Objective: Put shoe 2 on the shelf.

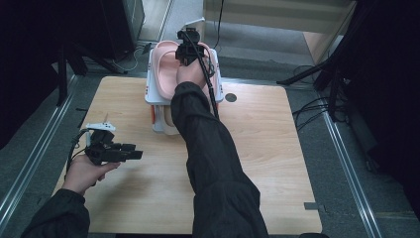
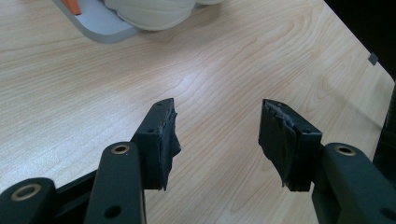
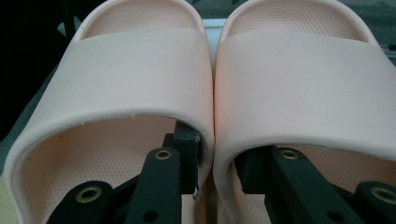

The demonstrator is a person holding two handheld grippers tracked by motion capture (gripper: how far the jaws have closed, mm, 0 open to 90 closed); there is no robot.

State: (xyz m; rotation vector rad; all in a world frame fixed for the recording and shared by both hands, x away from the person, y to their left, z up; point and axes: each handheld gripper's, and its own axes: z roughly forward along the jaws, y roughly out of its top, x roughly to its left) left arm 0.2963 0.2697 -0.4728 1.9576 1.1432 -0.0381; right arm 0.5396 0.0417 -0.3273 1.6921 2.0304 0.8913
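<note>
Pink slippers (image 1: 167,67) side by side on white rack (image 1: 148,94) at far desk (image 1: 277,148) edge. Right tongs (image 3: 215,161) clamped on adjoining inner straps. Left tongs (image 2: 217,135) open, empty, above bare desk.

Support: a light wooden table (image 1: 257,163), pale grain, rounded corners, with a dark round hole (image 1: 231,97) near its far edge. A white shoe rack (image 1: 151,94) with orange fittings stands on the far-middle of the tabletop. A pair of pink slippers (image 1: 166,67) lies on its upper tier, side by side and touching; a pale shoe (image 2: 149,14) sits on its lower tier.
</note>
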